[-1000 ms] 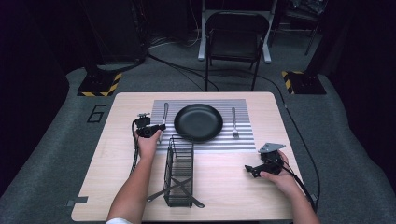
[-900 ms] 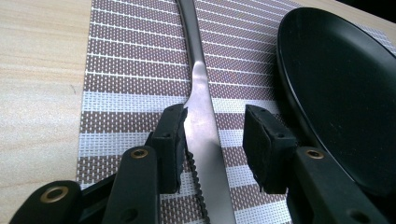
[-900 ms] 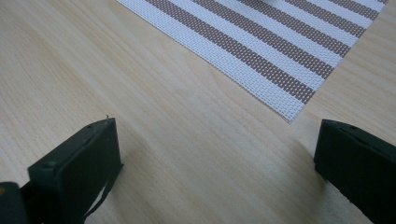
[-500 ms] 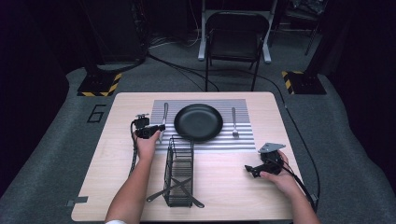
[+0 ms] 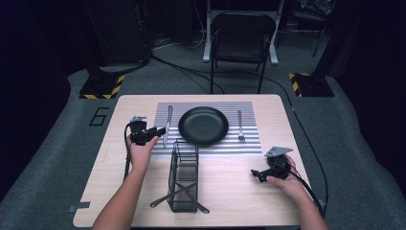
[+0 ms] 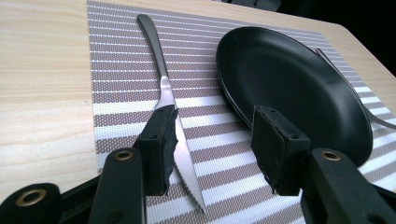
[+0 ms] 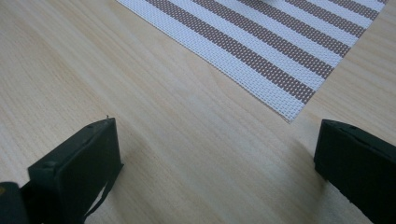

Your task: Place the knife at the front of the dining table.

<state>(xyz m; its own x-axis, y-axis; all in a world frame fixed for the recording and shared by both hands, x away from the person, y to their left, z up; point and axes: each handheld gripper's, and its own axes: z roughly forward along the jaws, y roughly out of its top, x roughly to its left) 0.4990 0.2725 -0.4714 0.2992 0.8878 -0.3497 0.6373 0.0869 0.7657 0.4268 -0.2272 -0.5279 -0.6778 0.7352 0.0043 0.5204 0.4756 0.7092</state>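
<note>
A silver knife (image 5: 167, 124) (image 6: 161, 77) lies flat on the striped placemat (image 5: 249, 143) (image 6: 121, 60), left of a black plate (image 5: 203, 125) (image 6: 289, 79). My left gripper (image 5: 158, 130) (image 6: 215, 144) hovers just above the knife's blade end. Its jaws have just been opening and now stand open. The blade runs beneath one pad (image 6: 161, 144) and nothing is pinched. A fork (image 5: 240, 125) (image 6: 373, 119) lies right of the plate. My right gripper (image 5: 253, 174) (image 7: 215, 158) rests open on bare wood near the placemat's corner (image 7: 261, 42), with nothing between its jaws.
A black wire basket (image 5: 183, 175) lies on the table in front of the plate, between my two forearms. Utensil handles (image 5: 160, 201) stick out beneath its near end. A black chair (image 5: 239, 33) stands beyond the table's far edge.
My left gripper has lifted slightly off the placemat beside the knife, which stays flat on the mat. The right gripper has not moved.
</note>
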